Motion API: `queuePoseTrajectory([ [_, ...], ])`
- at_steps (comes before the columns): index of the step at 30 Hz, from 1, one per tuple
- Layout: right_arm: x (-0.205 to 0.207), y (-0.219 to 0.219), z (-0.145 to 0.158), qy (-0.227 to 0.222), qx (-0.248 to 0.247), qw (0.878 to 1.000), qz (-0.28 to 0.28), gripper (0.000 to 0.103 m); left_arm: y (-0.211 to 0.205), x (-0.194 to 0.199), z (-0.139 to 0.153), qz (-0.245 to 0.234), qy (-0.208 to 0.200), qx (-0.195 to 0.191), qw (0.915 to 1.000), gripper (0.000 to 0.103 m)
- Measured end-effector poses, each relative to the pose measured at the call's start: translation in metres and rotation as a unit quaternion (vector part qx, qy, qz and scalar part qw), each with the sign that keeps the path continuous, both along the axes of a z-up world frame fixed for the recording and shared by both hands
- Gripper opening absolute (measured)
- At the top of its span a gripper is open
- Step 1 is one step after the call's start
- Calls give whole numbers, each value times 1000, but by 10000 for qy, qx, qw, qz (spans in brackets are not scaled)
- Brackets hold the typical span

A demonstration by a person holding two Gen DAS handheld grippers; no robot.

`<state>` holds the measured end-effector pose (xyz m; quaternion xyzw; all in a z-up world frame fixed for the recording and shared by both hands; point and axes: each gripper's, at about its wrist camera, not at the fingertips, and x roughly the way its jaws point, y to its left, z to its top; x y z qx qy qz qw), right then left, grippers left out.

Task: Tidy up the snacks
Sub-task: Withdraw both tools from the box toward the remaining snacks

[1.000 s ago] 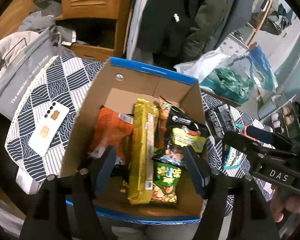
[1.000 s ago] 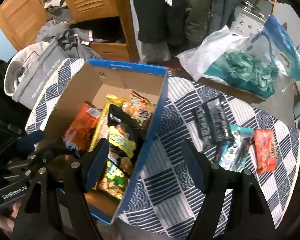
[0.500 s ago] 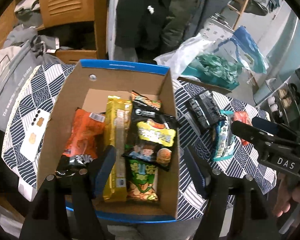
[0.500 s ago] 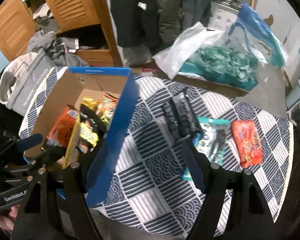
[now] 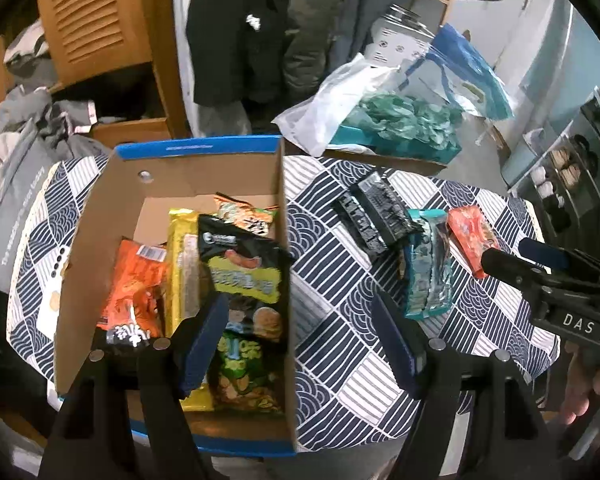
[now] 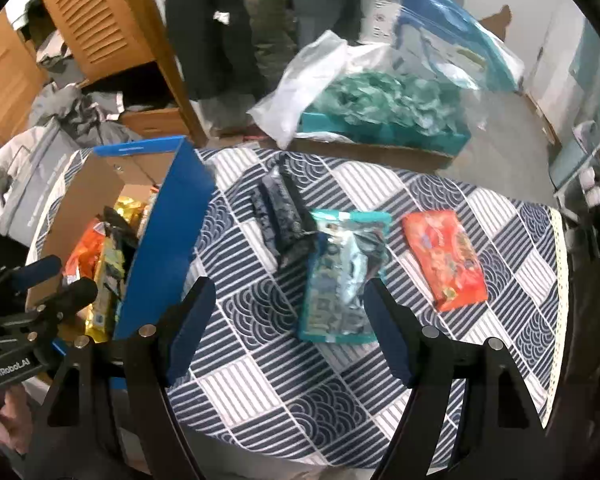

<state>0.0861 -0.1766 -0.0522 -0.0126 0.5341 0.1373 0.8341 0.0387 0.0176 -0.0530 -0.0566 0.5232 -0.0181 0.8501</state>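
now both tongs agape, 3 packets (image 6: 340, 276) out

Louvered wood cabinet (image 6: 88, 28), coats (image 5: 236, 32).

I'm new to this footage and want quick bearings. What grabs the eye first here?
The open cardboard box at the table's left, crammed with bright snack bags. To its right, on the blue patterned tablecloth, lie a black packet, a teal packet and an orange packet.

Dim indoor light, strong fisheye curvature, dark vignetted corners, right view motion-blurred
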Motion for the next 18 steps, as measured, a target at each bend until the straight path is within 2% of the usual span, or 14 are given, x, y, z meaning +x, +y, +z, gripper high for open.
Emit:
queuePoseTrajectory([
  [7, -4, -29, -1, -63, -6, 9999, -138, 76, -31, 5, 1, -237, -3, 162, 9996, 75],
  [18, -4, -87, -19, 108, 50, 9981, -596, 76, -83, 15, -7, -586, 113, 419, 9973, 75],
])
